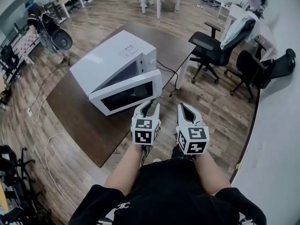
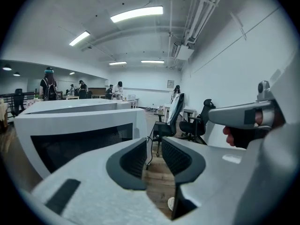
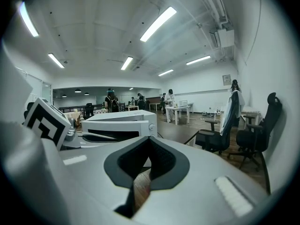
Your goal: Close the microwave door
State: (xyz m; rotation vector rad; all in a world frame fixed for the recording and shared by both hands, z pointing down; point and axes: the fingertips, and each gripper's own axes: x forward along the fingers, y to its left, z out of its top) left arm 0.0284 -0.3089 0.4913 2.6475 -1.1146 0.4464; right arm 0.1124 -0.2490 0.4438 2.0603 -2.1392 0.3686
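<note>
Standing on a brown table (image 1: pixel 79 125): one white microwave (image 1: pixel 112 60), its door (image 1: pixel 125 92) ajar, with a gap showing between it and the body. Left gripper (image 1: pixel 149 104): jaws parted, nothing between them, held near the door's right end and apart from it. Right gripper (image 1: pixel 186 108): jaws closed tip to tip, empty, just beside the left one. Black chairs (image 1: pixel 211 48): on the wood floor, well apart at right.

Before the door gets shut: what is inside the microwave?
Nothing can be made out. The microwave stands with its door ajar, and the door's dark window and the narrow gap hide the cavity.
</note>
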